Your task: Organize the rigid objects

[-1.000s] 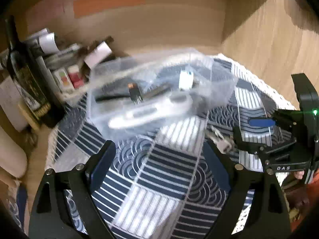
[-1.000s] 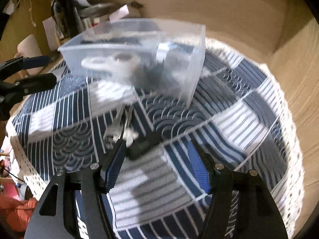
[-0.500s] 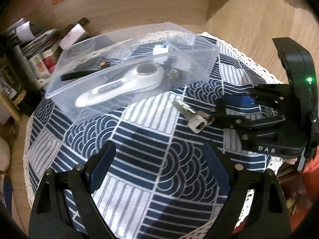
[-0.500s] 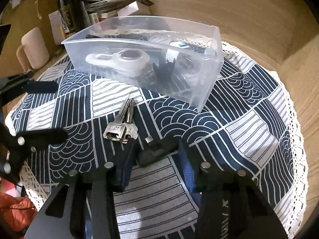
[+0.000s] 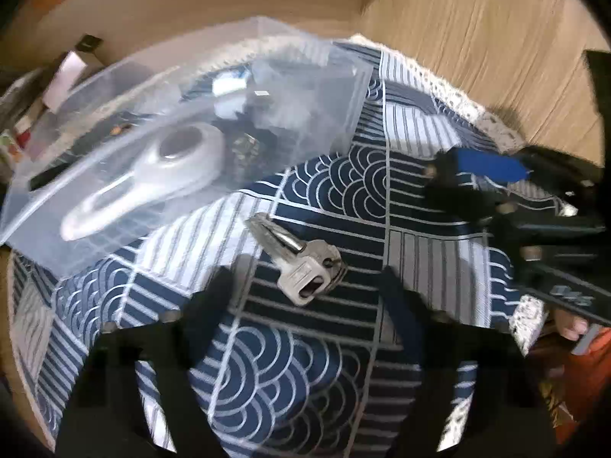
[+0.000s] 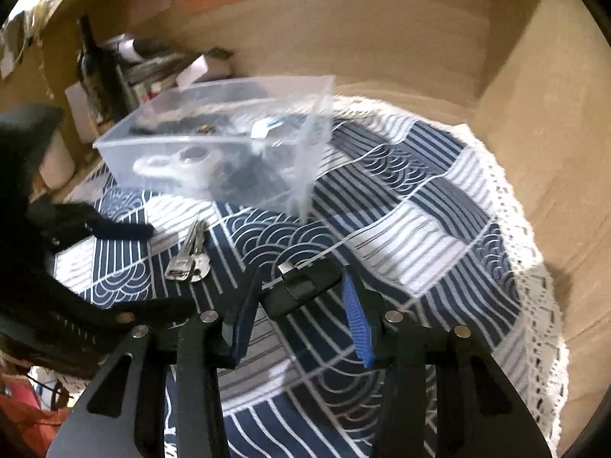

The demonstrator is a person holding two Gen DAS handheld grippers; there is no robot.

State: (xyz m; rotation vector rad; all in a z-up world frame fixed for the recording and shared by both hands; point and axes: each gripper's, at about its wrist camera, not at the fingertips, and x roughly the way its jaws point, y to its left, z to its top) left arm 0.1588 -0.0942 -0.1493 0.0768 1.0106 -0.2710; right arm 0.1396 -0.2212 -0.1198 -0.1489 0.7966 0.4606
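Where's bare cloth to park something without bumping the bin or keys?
Free: the patterned blue-and-white tablecloth right of the clear plastic bin, out to its lace edge. Crowded: the strip before the bin, where the silver keys lie, the right gripper straddles a small black device, and the left gripper hovers.

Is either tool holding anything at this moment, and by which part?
The right tool has a small black rectangular device with a metal tip between its fingers; whether it is gripped cannot be told. The left tool is open over the silver keys, holding nothing.
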